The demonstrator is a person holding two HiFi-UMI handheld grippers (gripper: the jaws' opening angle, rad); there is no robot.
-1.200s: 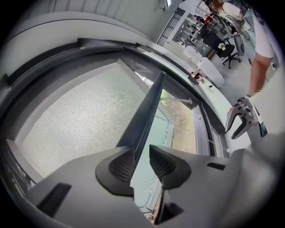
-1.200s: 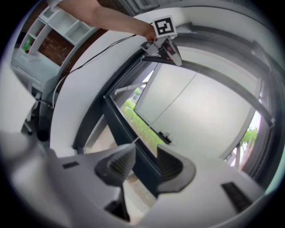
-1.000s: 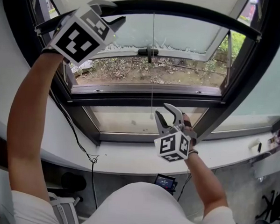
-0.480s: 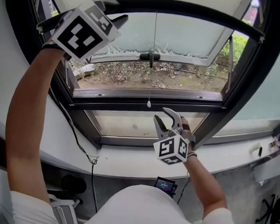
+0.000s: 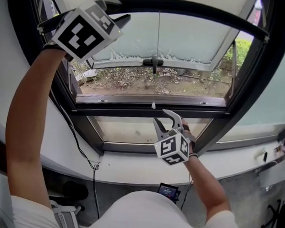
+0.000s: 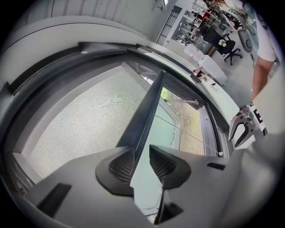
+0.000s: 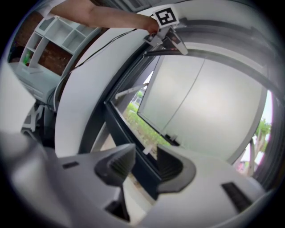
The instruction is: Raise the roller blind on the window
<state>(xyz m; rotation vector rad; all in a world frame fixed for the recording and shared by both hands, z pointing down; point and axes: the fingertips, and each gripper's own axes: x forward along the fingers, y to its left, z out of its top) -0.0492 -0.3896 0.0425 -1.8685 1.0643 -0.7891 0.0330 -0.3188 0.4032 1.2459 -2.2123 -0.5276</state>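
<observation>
Blind [image 6: 80, 111] of white mesh, dark bottom rail [image 5: 195, 11] between my left hand-held gripper's [image 6: 141, 162] parted jaws, right hand-held gripper [image 5: 162, 117] wide, empty.

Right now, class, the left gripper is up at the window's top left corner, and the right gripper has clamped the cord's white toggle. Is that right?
No. The right gripper has not clamped the white toggle: the right gripper view shows its jaws apart, with the toggle hanging free beyond them. The left gripper is up at the window's top left corner.
</observation>
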